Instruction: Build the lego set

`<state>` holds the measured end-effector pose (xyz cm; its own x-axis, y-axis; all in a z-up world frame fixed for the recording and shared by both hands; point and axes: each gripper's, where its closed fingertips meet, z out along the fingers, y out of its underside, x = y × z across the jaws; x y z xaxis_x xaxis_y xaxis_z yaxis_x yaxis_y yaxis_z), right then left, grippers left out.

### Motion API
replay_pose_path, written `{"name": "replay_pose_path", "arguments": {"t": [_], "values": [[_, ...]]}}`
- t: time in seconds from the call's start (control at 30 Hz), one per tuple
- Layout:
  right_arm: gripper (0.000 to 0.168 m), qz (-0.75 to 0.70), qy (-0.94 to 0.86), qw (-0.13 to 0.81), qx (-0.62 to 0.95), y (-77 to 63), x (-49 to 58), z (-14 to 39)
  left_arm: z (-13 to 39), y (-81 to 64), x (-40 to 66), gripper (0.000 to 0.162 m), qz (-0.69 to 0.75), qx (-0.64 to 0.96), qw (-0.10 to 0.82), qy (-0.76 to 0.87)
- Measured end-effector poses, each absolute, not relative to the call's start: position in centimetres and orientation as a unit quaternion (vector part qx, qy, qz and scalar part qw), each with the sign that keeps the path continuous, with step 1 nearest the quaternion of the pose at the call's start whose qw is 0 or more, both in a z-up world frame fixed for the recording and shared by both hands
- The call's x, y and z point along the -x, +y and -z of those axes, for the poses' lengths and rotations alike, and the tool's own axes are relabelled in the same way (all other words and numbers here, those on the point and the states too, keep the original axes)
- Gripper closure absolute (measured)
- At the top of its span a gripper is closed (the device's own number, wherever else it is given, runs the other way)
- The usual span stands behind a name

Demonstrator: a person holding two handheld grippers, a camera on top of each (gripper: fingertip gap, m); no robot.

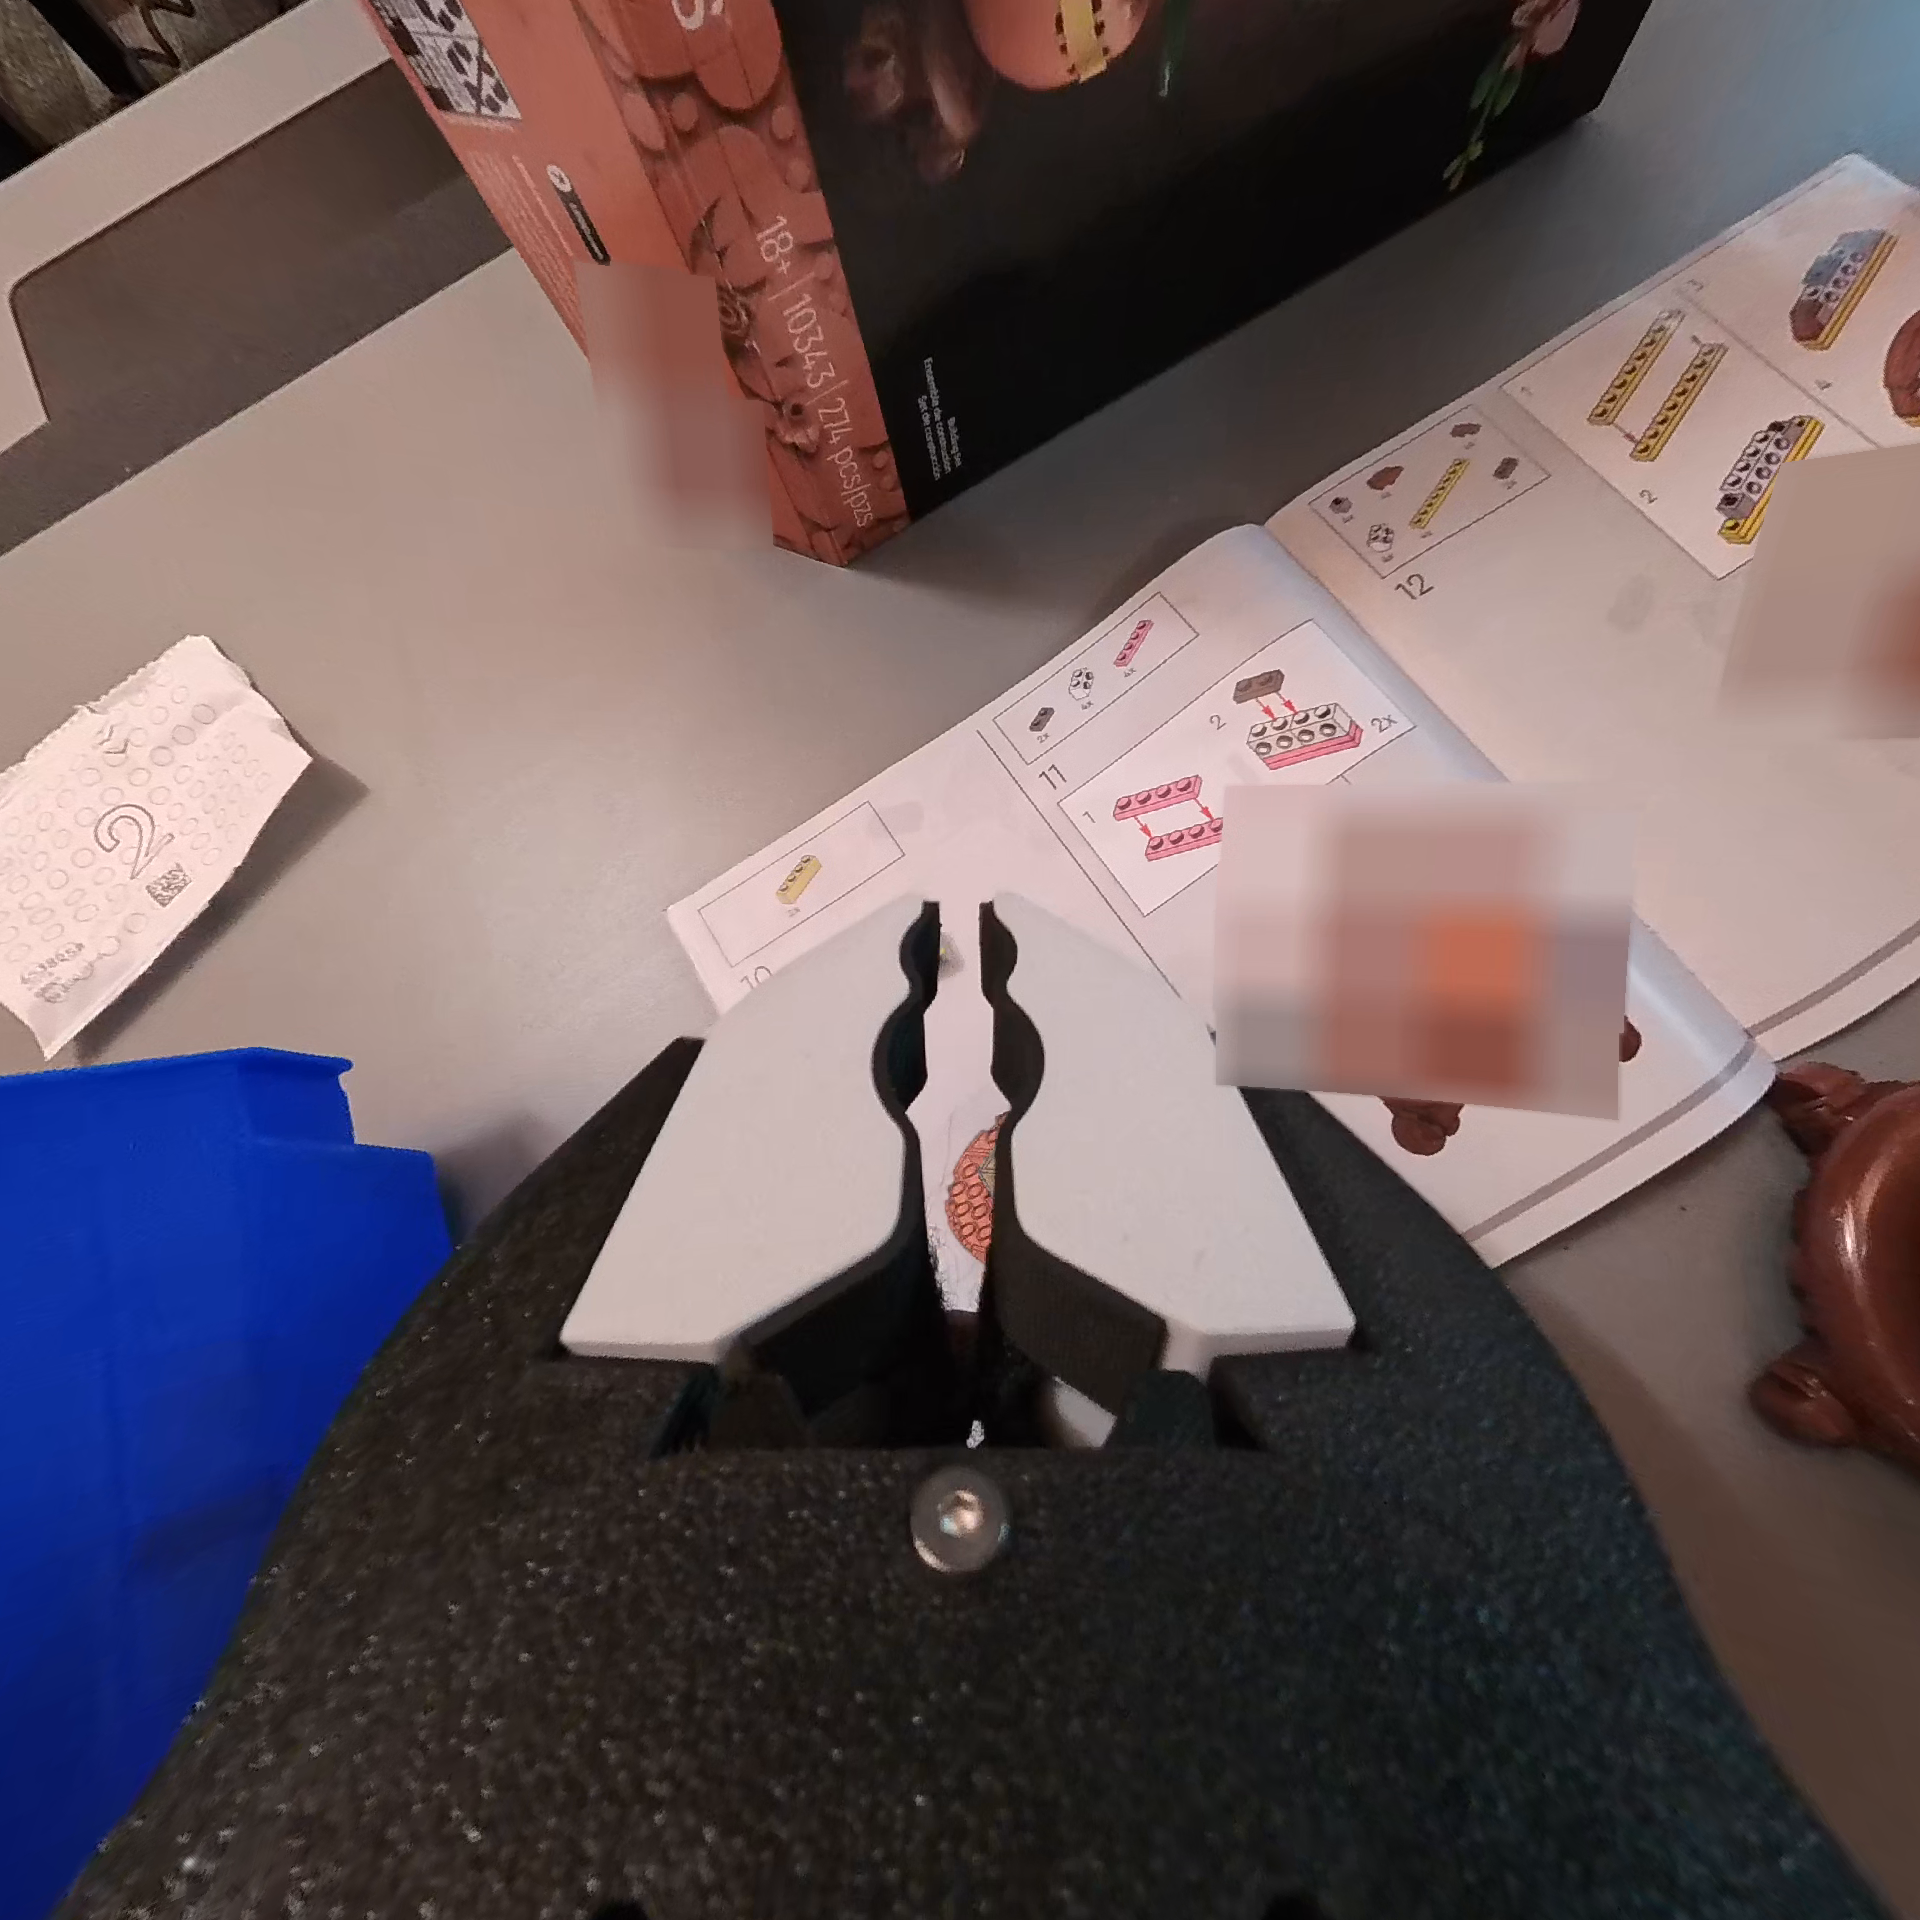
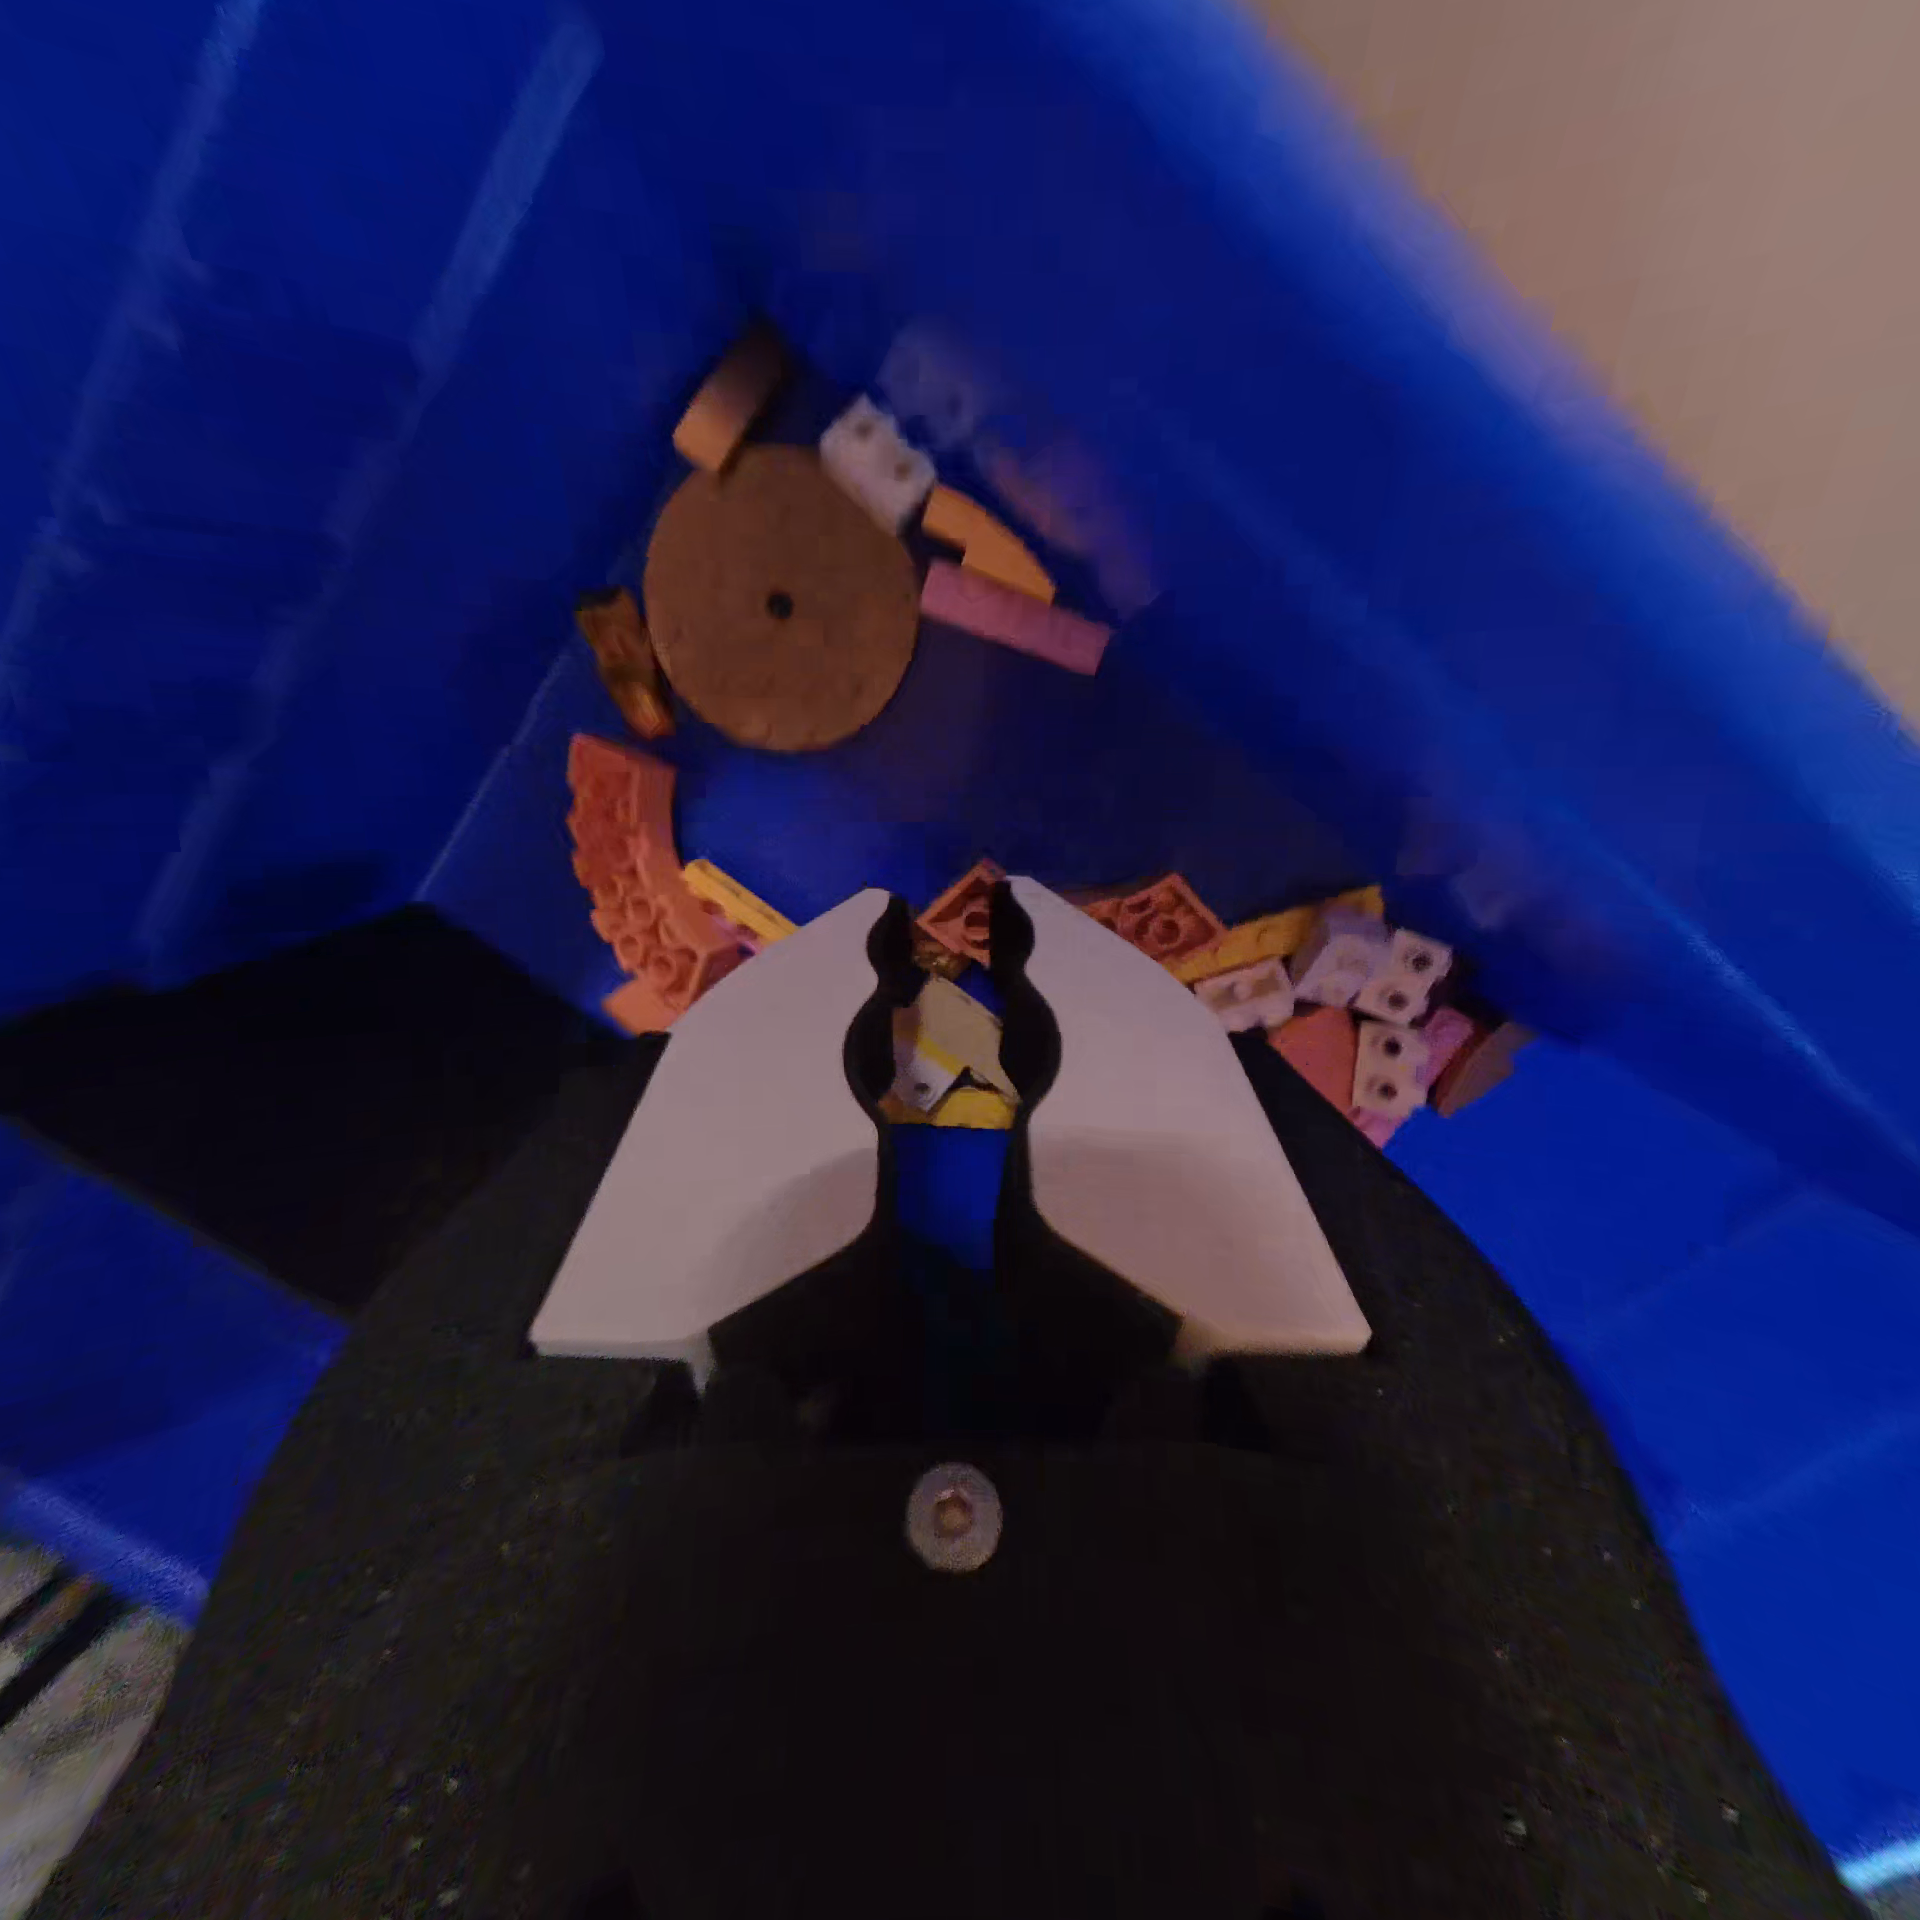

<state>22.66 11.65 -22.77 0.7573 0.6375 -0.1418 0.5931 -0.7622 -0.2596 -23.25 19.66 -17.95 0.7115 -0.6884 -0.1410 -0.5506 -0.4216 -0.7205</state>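
Grey tabletop [image 1: 436, 582] carries everything in the left wrist view: an open instruction booklet [image 1: 1195, 748] lies flat ahead and to the right, a tall lego box [image 1: 862, 260] in salmon and black stands upright beyond it, and a torn white paper bag [image 1: 125, 831] lies well apart to the left. A blue bin [image 1: 156, 1299] sits at the lower left, just beside the left tool [image 1: 960, 914], and a brown, rounded lego piece [image 1: 1849, 1247] rests on the tabletop at the right edge, touching the booklet's near corner or just beside it. The left tool hovers over the booklet's near page with its white fingers [image 1: 790, 1122] drawn nearly together, only a slim gap between the tips and nothing visibly held. In the right wrist view, the right tool [image 2: 945, 904] reaches down inside the blue bin [image 2: 312, 416], whose walls fill most of the frame. Loose lego pieces lie on its floor: a brown round disc [image 2: 779, 597] farther in, a pink brick [image 2: 1013, 618] touching its edge, a curved salmon plate [image 2: 623, 862] to the left, and a heap of white, yellow and salmon bricks [image 2: 1351, 987] to the right. The right tool's fingers stand slightly parted above small pieces; whether they grip one, I cannot tell, as the picture is blurred.
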Motion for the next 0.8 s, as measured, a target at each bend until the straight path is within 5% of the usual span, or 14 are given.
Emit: {"name": "replay_pose_path", "arguments": {"t": [0.23,0.8], "values": [[0.150,-0.099,-0.379,0.150,0.908,12.1,-23.3,19.5,17.8,19.8,22.9,0.155,0.080,0.837,0.389,0.377],[0.142,0.011,-0.417,0.071,0.906,8.7,-29.4,17.6,18.0,19.6,22.7,0.155,0.080,0.836,0.390,0.377]]}}
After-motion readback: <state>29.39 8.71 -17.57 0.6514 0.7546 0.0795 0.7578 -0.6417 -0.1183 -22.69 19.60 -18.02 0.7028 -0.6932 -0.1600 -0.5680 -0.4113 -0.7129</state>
